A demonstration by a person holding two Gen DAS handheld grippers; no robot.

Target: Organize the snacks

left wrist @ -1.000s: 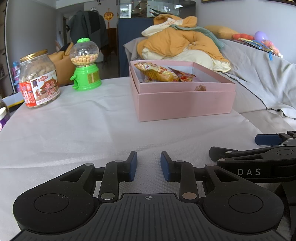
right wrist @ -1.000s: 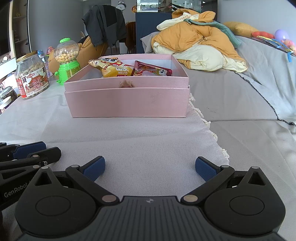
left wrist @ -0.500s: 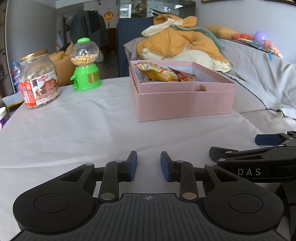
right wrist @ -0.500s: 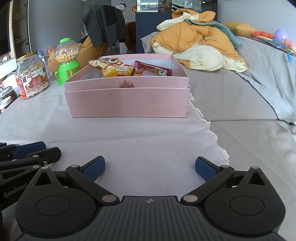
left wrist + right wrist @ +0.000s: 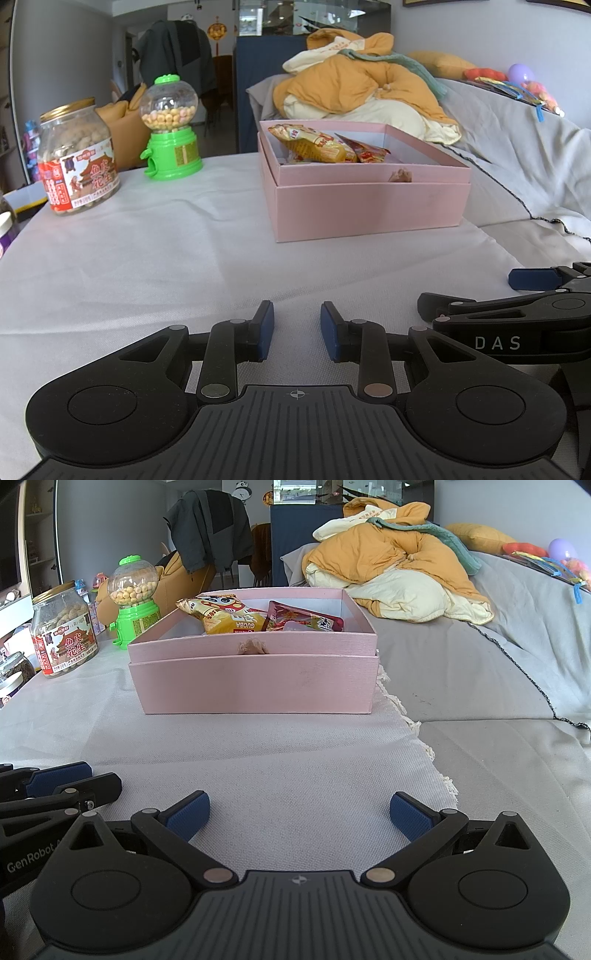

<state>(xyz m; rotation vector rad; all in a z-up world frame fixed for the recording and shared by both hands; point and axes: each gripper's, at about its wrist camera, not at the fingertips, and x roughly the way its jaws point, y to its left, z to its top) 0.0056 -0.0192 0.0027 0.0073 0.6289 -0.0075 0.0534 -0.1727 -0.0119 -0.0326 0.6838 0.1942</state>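
Lying upper left of both empty, parted grippers, the peanut jar (image 5: 78, 157) seems nearer the left gripper (image 5: 297, 325)

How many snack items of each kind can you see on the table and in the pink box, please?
Snack packets in the pink box: 2, a yellow packet and a red packet
Peanut jars: 1, the gold-lidded jar
Candy dispensers: 1, the green dispenser
Total: 4
Other jars at the left edge are cut off and left uncounted.
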